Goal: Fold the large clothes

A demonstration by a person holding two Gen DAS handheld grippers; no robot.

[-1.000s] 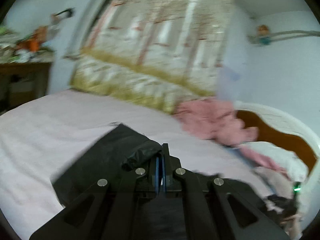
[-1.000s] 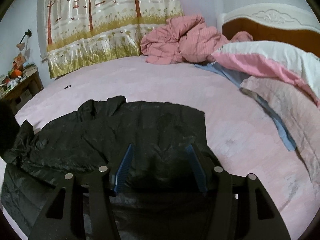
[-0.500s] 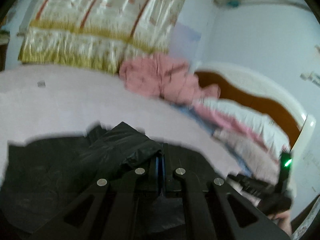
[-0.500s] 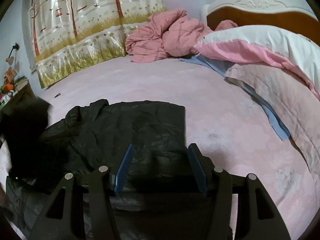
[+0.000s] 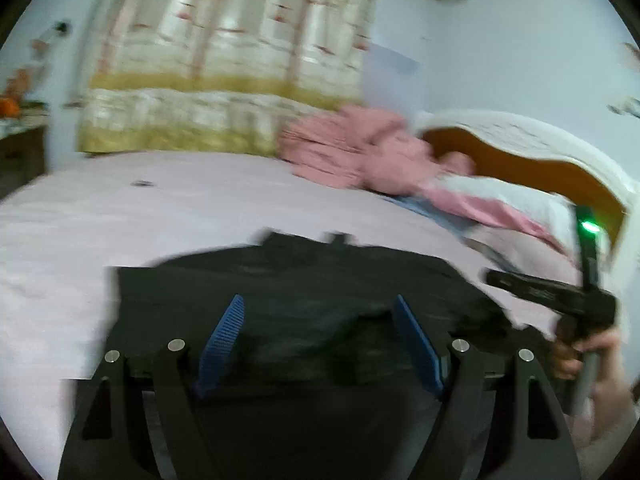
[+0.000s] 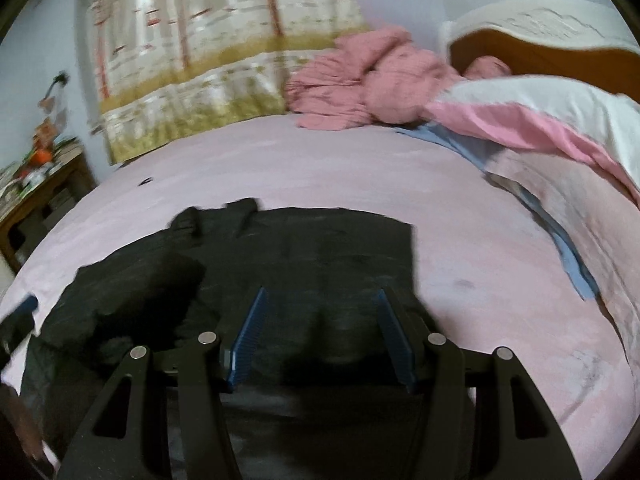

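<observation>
While both grippers (image 5: 318, 320) (image 6: 320, 316) gape empty, black jacket (image 6: 312, 248) covers pink bed (image 6: 460, 240).

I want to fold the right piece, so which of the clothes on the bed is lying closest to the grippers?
The black jacket, spread on the bed right before both grippers. The crumpled pink garment lies far off by the headboard.

A home bedroom: a pink-sheeted bed (image 6: 320, 168), carved headboard (image 6: 560, 36), pillow (image 6: 540, 112) and tree-patterned curtain (image 6: 224, 48).

Black jacket (image 6: 320, 252), pale pink sheet (image 6: 480, 280), tree-patterned cream curtain (image 6: 220, 40)
</observation>
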